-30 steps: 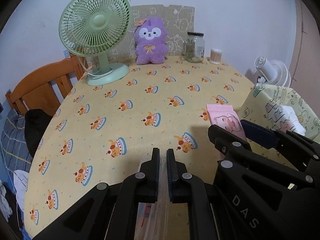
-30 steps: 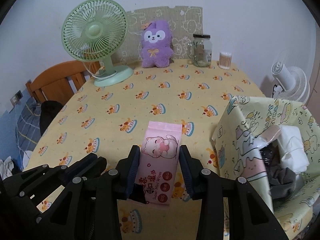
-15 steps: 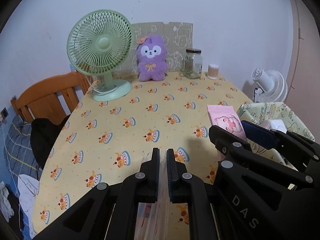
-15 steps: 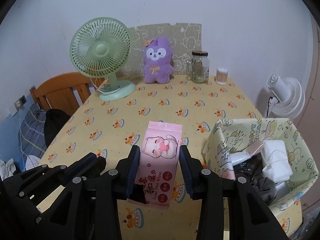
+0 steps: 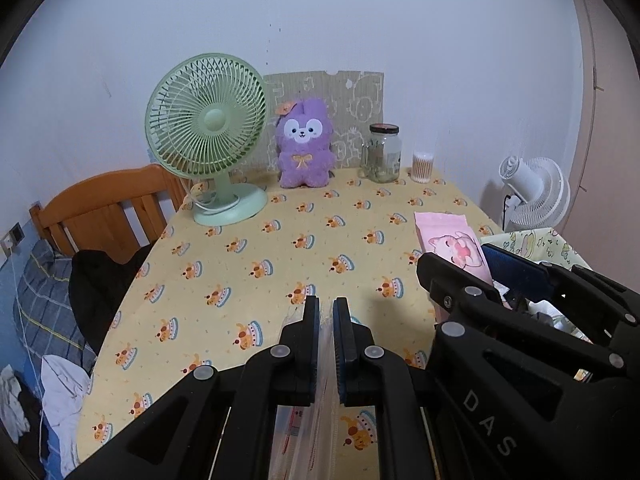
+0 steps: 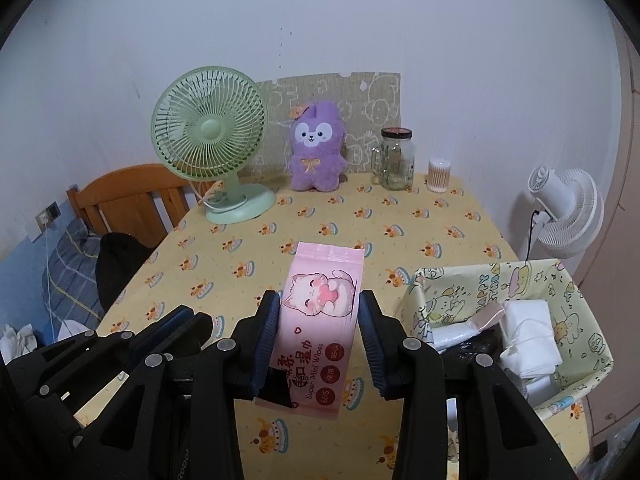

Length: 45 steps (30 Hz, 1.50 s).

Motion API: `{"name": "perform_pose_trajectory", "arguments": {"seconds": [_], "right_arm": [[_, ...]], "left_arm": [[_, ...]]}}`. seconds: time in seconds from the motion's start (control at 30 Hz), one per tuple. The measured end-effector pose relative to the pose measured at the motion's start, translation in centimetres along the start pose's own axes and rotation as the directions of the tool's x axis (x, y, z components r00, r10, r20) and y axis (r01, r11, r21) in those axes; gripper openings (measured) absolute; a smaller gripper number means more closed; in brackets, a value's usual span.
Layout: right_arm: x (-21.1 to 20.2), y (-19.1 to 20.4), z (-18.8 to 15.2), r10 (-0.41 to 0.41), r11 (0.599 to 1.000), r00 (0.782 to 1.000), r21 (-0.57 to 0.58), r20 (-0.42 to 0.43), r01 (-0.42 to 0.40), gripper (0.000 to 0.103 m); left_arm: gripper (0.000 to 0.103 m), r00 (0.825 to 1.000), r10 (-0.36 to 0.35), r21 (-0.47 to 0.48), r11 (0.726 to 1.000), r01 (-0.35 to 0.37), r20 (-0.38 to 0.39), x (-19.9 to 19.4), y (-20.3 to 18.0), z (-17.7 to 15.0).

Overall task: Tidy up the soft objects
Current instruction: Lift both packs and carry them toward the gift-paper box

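Right tool grips pink pack, label "Super Mini Wipes".

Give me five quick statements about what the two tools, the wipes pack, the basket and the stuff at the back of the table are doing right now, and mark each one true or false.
1. The right tool grips the pink wipes pack by its two long sides. True.
2. The wipes pack already lies inside the yellow fabric basket. False: it is held in the air, to the left of the basket.
3. The left tool is wide open and holds nothing. False: it is nearly shut, pinching a thin clear plastic bag.
4. The purple plush stands between the green fan and the glass jar. True.
5. The basket holds only the plush. False: it holds white folded items and something dark.
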State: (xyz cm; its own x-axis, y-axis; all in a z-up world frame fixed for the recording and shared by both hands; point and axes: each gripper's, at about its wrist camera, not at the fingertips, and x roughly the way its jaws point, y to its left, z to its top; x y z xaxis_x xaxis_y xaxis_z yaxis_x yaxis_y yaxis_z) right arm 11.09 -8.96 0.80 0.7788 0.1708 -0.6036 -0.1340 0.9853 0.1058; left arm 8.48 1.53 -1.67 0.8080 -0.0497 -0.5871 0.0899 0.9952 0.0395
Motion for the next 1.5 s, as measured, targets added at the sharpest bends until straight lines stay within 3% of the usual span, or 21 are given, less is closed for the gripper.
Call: {"name": "perform_pose_trajectory", "arguments": {"seconds": [0.93,1.5], "right_arm": [[-3.0,-5.9,0.8,-0.059,0.998,0.996,0.019,0.065,0.058,0.043],[-4.0,-11.8,0.4,-0.142,0.987,0.987,0.085,0.071,0.136,0.043]], "left_arm": [[0.004,0.996,-0.045,0.034,0.999,0.043,0.072,-0.9,-6.1,1.5],[0.004,0.990,-0.128,0.097,0.988,0.121,0.067,0.3,-11.9,2.3]]}}
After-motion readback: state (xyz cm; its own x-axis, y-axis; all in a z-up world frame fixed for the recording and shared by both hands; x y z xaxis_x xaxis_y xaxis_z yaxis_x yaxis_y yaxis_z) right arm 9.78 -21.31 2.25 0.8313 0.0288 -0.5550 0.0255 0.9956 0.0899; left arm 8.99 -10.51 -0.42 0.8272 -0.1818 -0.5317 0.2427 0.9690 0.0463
